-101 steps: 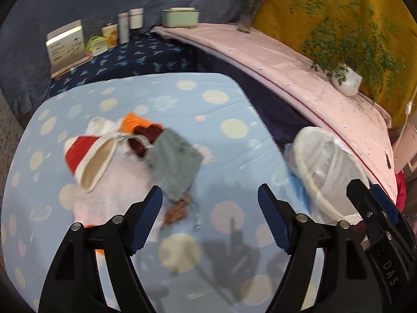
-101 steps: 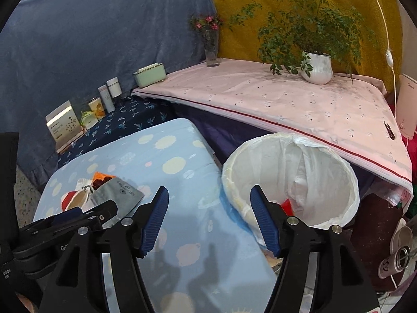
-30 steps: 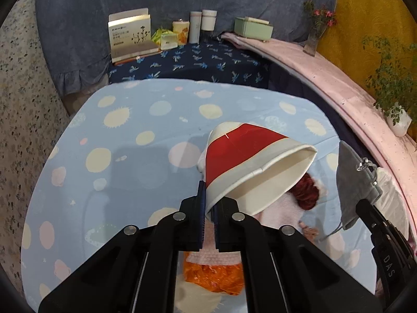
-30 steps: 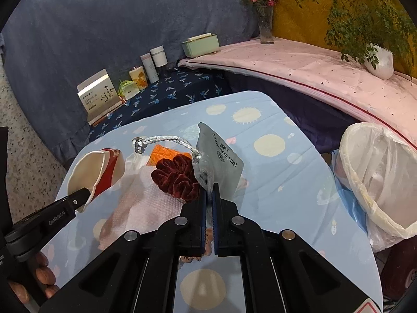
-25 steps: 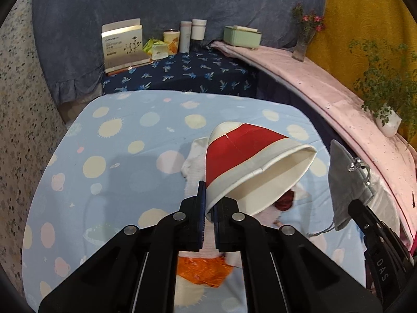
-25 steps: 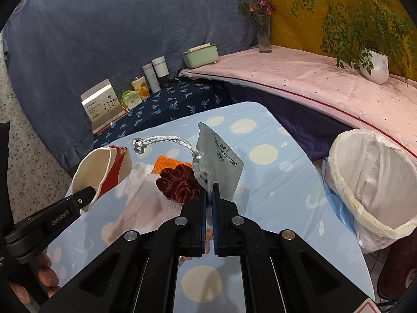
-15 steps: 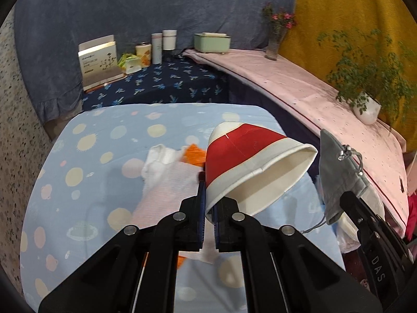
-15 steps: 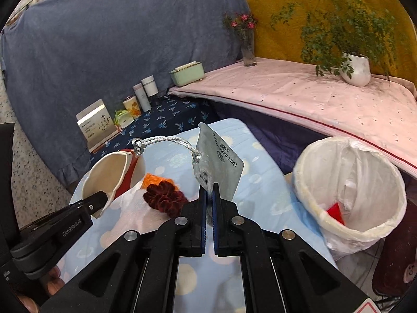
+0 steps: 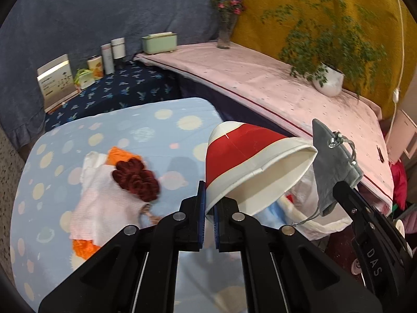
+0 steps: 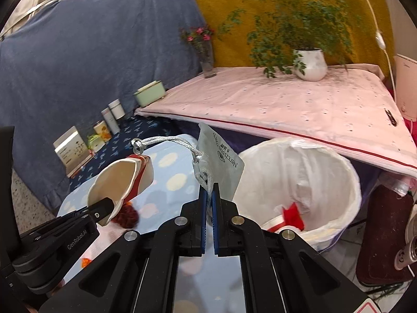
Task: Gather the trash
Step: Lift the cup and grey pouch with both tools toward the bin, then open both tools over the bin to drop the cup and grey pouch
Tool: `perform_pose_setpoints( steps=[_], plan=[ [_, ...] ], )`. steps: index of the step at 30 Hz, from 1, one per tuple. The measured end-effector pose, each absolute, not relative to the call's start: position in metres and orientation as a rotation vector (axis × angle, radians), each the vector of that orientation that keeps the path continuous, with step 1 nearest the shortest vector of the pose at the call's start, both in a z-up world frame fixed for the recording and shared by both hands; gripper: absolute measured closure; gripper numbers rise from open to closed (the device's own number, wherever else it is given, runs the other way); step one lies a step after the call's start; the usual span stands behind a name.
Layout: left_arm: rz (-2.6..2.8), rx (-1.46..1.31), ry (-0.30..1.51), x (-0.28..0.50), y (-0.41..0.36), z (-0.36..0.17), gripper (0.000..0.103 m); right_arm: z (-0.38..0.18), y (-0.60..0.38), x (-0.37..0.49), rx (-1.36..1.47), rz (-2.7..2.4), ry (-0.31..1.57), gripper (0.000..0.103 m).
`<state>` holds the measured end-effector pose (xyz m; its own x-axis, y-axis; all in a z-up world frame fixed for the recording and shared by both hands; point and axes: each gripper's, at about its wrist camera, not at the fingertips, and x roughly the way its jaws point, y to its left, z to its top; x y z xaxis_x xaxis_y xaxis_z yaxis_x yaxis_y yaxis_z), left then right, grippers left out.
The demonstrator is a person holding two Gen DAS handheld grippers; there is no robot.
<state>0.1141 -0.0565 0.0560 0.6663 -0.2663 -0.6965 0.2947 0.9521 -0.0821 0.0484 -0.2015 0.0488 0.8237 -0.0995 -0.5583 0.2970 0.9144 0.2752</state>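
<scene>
My left gripper [image 9: 207,210] is shut on the rim of a red and white paper cup [image 9: 250,161], held in the air on its side with its mouth to the right. My right gripper [image 10: 208,203] is shut on a grey drawstring pouch [image 10: 221,156] with a silver cord. The same pouch [image 9: 331,164] hangs at the right in the left wrist view, and the cup [image 10: 122,180] shows at the left in the right wrist view. A white-lined trash bin [image 10: 312,172] stands just right of the pouch, with red and white scraps inside.
A dark red scrunchie [image 9: 136,180], white tissue [image 9: 101,203] and orange wrapper [image 9: 83,247] lie on the blue spotted table [image 9: 130,125]. Behind it stand boxes and tins [image 9: 104,57] on a navy cloth. A pink shelf [image 10: 286,104] bears a potted plant [image 10: 310,62] and a vase [image 10: 206,60].
Both grippers have swung right and a little up with the cup and the pouch. The trash bin has come closer and more central; the pile on the table has slid left.
</scene>
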Motion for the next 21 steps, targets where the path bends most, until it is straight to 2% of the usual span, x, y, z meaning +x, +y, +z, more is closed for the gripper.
perform_pose_setpoints(
  steps=[18,21],
  plan=[
    [-0.530,0.106,0.848,0.126,-0.174,0.036,0.098,0.016,-0.297,0.034,0.440,-0.370,0.595,0.099],
    [-0.555,0.104,0.862,0.133,-0.183,0.030,0.097,0.011,-0.303,0.041,0.445,-0.378,0.605,0.094]
  ],
)
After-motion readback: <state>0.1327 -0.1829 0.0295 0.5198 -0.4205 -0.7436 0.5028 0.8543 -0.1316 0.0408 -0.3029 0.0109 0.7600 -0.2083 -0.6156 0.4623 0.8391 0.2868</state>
